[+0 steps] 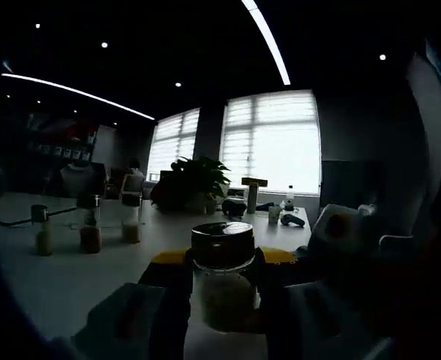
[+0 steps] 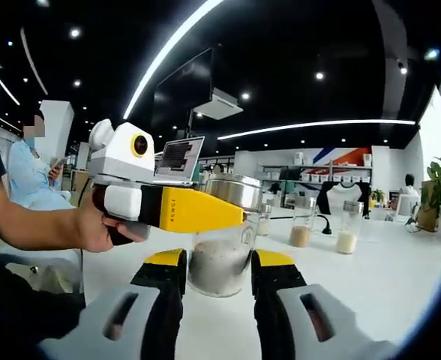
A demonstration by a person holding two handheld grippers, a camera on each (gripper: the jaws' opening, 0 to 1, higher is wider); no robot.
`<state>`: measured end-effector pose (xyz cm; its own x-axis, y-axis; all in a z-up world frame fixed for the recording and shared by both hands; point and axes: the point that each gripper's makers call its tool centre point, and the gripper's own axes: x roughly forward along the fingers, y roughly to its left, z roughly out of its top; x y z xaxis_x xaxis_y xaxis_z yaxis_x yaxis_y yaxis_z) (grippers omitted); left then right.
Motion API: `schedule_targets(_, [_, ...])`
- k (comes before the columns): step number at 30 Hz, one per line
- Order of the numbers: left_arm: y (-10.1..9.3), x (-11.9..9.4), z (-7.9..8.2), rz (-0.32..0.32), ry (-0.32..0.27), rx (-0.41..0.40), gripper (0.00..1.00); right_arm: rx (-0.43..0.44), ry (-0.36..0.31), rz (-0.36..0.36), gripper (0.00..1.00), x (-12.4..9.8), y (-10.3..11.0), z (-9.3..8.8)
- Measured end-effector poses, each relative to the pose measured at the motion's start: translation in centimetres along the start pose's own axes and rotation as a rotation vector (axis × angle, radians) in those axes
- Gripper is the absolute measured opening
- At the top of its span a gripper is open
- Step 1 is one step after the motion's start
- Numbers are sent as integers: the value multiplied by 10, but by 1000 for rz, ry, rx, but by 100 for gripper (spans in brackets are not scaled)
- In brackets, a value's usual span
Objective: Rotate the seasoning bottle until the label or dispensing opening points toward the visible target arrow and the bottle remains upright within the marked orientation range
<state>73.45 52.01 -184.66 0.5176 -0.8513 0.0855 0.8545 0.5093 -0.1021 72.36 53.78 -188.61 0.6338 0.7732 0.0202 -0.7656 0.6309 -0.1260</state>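
Table (image 2: 400, 270), white and broad, is seen under everything in both views, with large bright windows (image 1: 269, 139) behind it in the left gripper view. A leafy potted plant (image 1: 193, 180) is set far back on the table before the windows. A person in a light shirt (image 2: 27, 176) is seated at the left edge of the right gripper view, and a hand (image 2: 100, 221) is wrapped round the handle of the left gripper (image 2: 239, 217), which reaches in from the left there. An open laptop (image 2: 178, 159) is seen behind that gripper.

The seasoning bottle (image 2: 219, 262), a clear glass jar with a metal cap and pale contents, is stood upright on the table, near its front edge. In the right gripper view it is framed by the right gripper (image 2: 217, 274), whose black jaws are pressed against its lower sides. In the left gripper view the same bottle (image 1: 222, 289) is held between the jaws of the left gripper (image 1: 222, 296), closed on it below the dark cap.

Three small glass shakers (image 1: 90, 229) are lined up at the left in the left gripper view, well apart from the bottle. Two glasses (image 2: 324, 229) with pale contents are stood farther back in the right gripper view. No arrow mark can be made out.
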Motion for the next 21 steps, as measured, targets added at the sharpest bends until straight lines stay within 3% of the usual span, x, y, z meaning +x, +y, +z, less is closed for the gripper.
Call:
schedule_targets(2, [-2,-2,0,5,-5,4,35,28,-6,24,32,-2,2,1])
schedule_targets(6, [-6,-4,2,17,-31,34,35,22,10,2,31,-3,4,4])
schedule_targets(8, [-9,-2,1,32,-45,69,35,-50,23,-44,31,-4,-1,3])
schedule_targets(12, [-3,-2,4,136,-79,21,36,-125,39,-127,30,-4,-2,4])
schedule_targets(14, [-2,-3,7,173,-98,65,36,-122,29,-169,30,-2,0,7])
schedule_targets(20, [1,-7,14,257,-133,15,37,-123,7,-274,30,3,5,12])
schedule_targets(21, [1,-9,14,256,-124,41,37,-121,6,-270,31,4,5,12])
